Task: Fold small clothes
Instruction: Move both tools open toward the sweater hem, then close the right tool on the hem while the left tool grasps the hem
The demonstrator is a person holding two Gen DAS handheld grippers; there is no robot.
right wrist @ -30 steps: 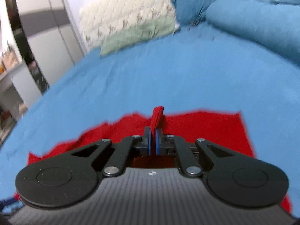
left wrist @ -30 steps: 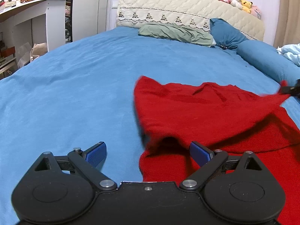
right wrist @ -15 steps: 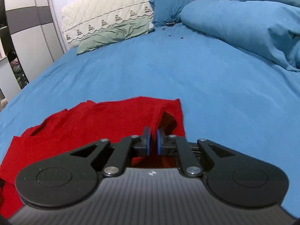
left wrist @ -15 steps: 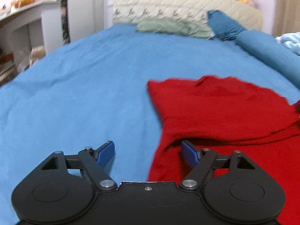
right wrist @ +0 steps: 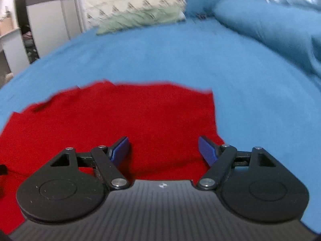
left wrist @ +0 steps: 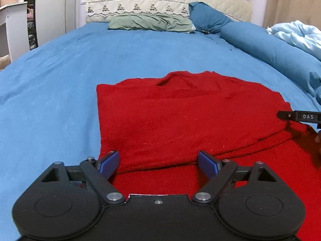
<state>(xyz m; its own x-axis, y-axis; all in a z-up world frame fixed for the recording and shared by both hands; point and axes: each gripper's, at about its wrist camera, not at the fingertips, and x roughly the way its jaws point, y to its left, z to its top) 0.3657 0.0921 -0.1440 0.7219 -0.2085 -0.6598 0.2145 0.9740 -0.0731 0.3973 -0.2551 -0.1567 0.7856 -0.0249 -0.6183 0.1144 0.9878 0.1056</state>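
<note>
Across the middle of the left wrist view a red garment (left wrist: 180, 120) lies on the blue bedsheet (left wrist: 60, 70), its upper layer folded over so a fold edge runs along the lower centre. At the bottom, the left gripper (left wrist: 158, 162) is spread wide, grasping nothing, its blue pads (left wrist: 109, 161) over the garment's near-left edge. A green pillow (left wrist: 150, 22) sits at upper centre.

Lower in the blurred right wrist view, the right gripper (right wrist: 163, 149) is likewise released, over the red garment (right wrist: 120, 116), which fills the lower left.
</note>
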